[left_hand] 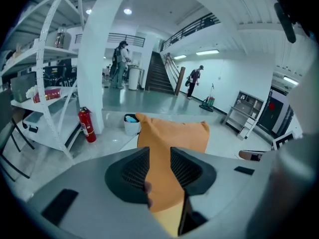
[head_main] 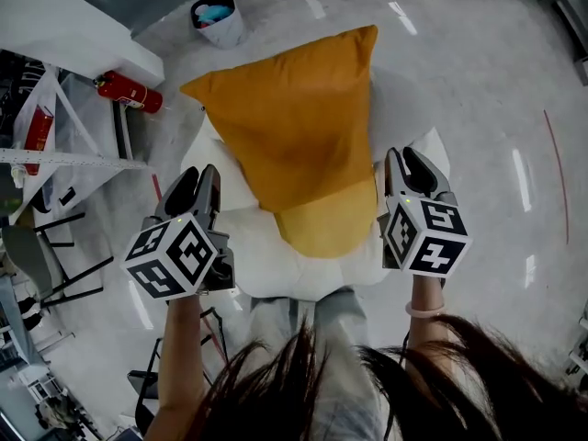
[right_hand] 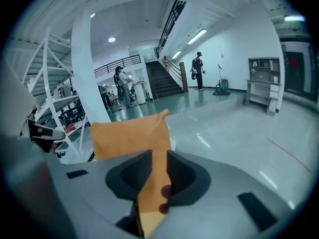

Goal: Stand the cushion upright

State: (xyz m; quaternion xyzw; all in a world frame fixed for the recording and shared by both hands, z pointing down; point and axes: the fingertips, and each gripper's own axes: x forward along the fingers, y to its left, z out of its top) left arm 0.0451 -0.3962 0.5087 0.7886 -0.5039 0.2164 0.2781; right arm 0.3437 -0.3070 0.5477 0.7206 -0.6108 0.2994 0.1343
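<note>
An orange cushion (head_main: pixel 292 122) stands upright, leaning away from me, on a white padded seat (head_main: pixel 266 269). A paler yellow cushion (head_main: pixel 329 220) lies at its foot. My left gripper (head_main: pixel 204 184) hangs just off the cushion's left edge, jaws parted and empty. My right gripper (head_main: pixel 411 165) is off the right edge, also open, with a small gap to the fabric. In the left gripper view the cushion (left_hand: pixel 172 136) shows beyond the gap of the left gripper (left_hand: pixel 159 158). The right gripper view frames the cushion (right_hand: pixel 127 138) past the right gripper (right_hand: pixel 158 166).
A red fire extinguisher (head_main: pixel 129 92) and a small bin (head_main: pixel 218 18) sit on the glossy floor behind the seat, by a white pillar (left_hand: pixel 102 59). A white shelf rack (head_main: pixel 55 154) stands at the left. People stand far off near a staircase (left_hand: pixel 160 76).
</note>
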